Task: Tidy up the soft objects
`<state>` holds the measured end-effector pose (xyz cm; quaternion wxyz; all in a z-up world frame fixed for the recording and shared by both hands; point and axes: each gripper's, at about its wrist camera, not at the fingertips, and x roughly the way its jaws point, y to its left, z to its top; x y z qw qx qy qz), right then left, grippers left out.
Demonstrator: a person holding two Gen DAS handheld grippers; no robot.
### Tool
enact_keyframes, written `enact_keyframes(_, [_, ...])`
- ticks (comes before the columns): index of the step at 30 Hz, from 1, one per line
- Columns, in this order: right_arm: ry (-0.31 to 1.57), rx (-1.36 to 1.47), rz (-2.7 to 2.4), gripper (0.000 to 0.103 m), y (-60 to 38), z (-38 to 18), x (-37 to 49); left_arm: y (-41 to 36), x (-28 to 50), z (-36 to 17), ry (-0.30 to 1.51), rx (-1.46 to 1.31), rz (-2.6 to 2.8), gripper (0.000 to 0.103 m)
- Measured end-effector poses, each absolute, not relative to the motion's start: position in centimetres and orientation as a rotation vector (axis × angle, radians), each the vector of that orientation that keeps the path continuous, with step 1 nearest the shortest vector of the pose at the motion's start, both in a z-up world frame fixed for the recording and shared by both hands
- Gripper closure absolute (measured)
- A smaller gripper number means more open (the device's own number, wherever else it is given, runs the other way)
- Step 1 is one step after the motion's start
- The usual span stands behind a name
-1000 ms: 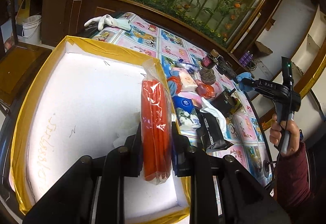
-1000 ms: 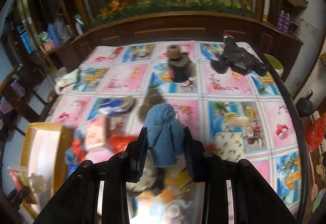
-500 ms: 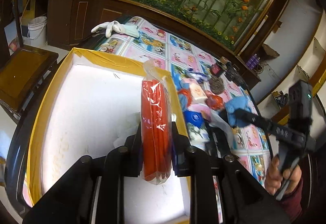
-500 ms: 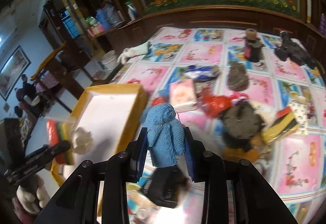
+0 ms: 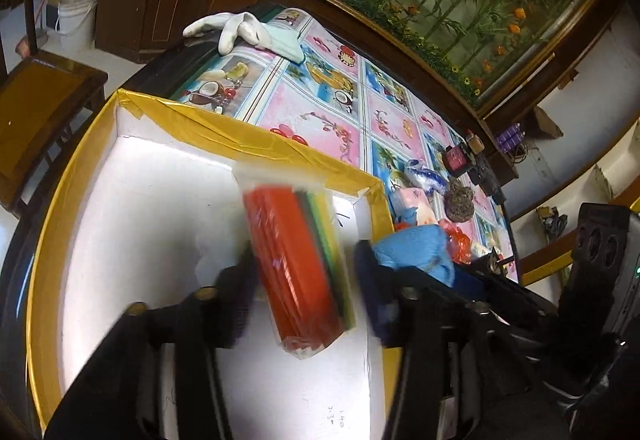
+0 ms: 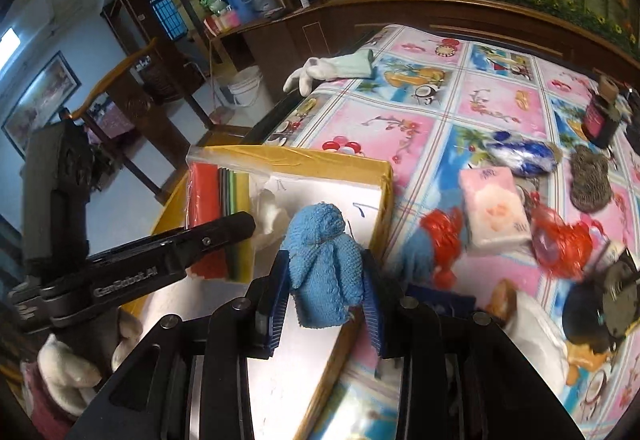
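- Left wrist view: left gripper (image 5: 304, 276) fingers are spreading; the red pack (image 5: 294, 272) sits loose between them, over the box (image 5: 224, 132).
- Right gripper (image 6: 325, 294) fingers pinch the blue cloth (image 6: 325, 272), jaws easing apart, above the box's right edge.

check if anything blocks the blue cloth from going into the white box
Nothing visible does. The blue cloth sits between the right gripper pads, already over the box near its corner. The coloured packet and left gripper sit off to the side.
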<state>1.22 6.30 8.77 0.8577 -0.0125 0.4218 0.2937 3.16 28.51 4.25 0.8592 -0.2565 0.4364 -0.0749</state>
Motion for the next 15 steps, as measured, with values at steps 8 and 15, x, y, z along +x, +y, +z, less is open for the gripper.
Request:
enact_keyframes(8, [0.837, -0.023, 0.545, 0.034, 8.0, 8.0, 2.2, 29.6, 2.4, 4.9, 0.879, -0.573, -0.105, 0.049])
enact_keyframes(15, [0.727, 0.001, 0.478, 0.025, 2.6, 9.2, -2.6, 27.2, -2.4, 6.6, 0.788, -0.461, -0.063, 0.049])
